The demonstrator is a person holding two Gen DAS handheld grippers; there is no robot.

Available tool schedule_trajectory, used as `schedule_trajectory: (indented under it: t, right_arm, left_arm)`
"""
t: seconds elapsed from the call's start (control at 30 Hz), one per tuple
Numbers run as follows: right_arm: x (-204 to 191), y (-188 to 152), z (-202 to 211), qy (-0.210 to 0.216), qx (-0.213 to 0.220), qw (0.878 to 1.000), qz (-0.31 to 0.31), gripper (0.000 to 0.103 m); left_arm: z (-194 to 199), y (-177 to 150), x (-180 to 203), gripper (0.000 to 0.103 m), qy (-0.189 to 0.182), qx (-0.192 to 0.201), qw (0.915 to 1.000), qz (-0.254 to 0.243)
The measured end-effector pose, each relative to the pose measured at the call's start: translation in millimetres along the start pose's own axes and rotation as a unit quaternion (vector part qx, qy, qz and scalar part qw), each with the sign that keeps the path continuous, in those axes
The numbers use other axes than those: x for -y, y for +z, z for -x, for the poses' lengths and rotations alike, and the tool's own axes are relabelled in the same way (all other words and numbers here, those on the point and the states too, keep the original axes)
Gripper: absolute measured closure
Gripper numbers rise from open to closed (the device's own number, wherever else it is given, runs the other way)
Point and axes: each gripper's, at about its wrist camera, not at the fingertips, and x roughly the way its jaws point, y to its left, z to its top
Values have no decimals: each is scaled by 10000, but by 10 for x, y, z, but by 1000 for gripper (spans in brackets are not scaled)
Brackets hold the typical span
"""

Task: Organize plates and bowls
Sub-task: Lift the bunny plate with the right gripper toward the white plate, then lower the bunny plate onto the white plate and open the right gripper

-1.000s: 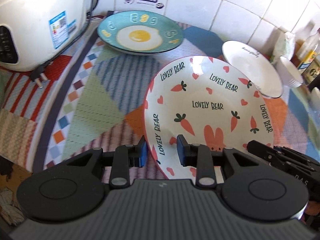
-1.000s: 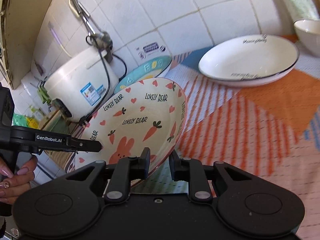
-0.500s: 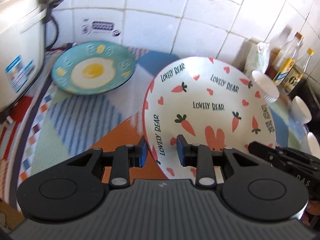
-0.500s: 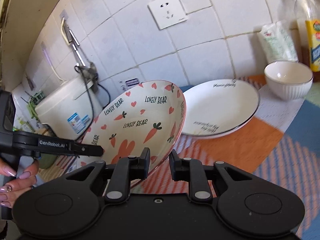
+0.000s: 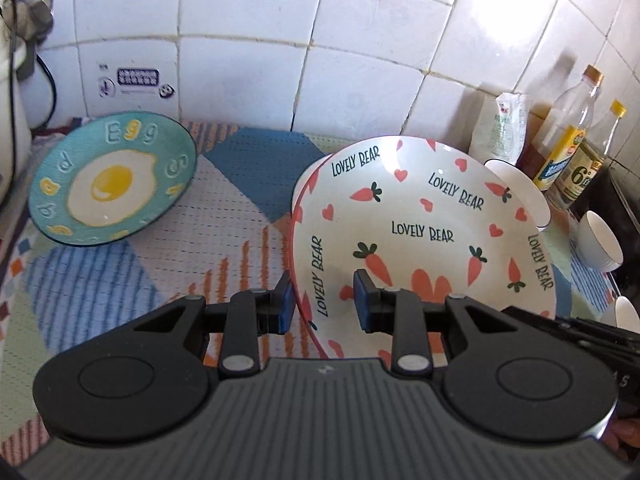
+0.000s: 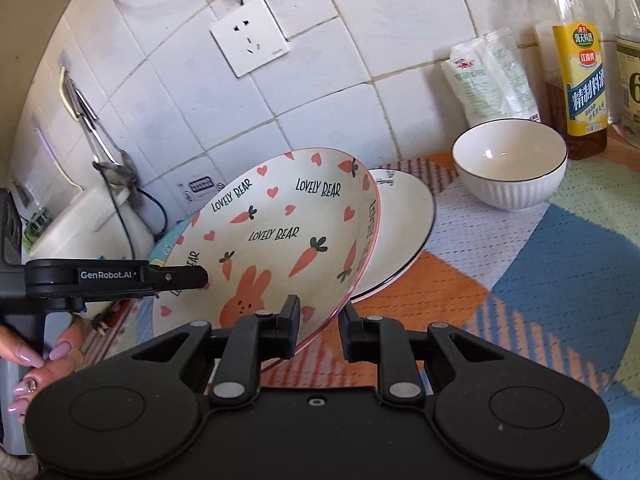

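Left gripper (image 5: pixel 322 306): blue pads astride the near-left rim of the carrot plate (image 5: pixel 420 236), one pad under the rim, one on the inner face. Looks clamped on it, though a gap shows between the inner pad and the rim line. In the right wrist view its fingers (image 6: pixel 176 276) reach onto the plate's left edge.

Right gripper (image 6: pixel 318 328): fingers straddle the plate's lower right rim, one over the inner face, one outside. Reads as gripping the rim.

Carrot plate: "LOVELY BEAR" print, carrots, hearts, bunny. Held tilted between both grippers, off the mat, far edge raised. It overlaps the white plate (image 6: pixel 404 224), which lies flat on the patterned mat (image 6: pixel 560 264) just behind and below it. Contact between the two plates: cannot tell.

Outward:
- white ribbed bowl (image 6: pixel 510 162), upright on the mat, right of the white plate, apart from it
- egg plate (image 5: pixel 114 178), teal, flat on the mat at far left, well apart from the carrot plate
- two more small white bowls (image 5: pixel 600 246) at the right edge in the left wrist view
- oil bottle (image 6: pixel 576 68) and white pouch (image 6: pixel 492 76) against the tiled wall (image 5: pixel 248 72)
- wall socket (image 6: pixel 250 36) above
- white cooker (image 6: pixel 92 220) far left, cord running up the wall
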Motion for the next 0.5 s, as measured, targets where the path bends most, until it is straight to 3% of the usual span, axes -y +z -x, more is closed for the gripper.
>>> schedule_trajectory:
  t: [0.1, 0.23, 0.37, 0.5]
  right_arm:
    - [91, 114, -48, -48, 17, 10000, -72, 78]
    - [85, 259, -133, -267, 70, 9993, 269, 78]
    - [129, 353, -237, -263, 7, 9990, 358, 78]
    - [157, 395, -411, -405, -198, 9977, 513, 78]
  left_arm:
    - [-140, 65, 2, 75, -106, -178, 9998, 8]
    - [-244, 121, -2, 75, -203, -295, 9994, -24]
    - [-376, 155, -17, 75, -157, -420, 9990, 69]
    - [-467, 209, 50, 75, -17, -553, 9984, -140]
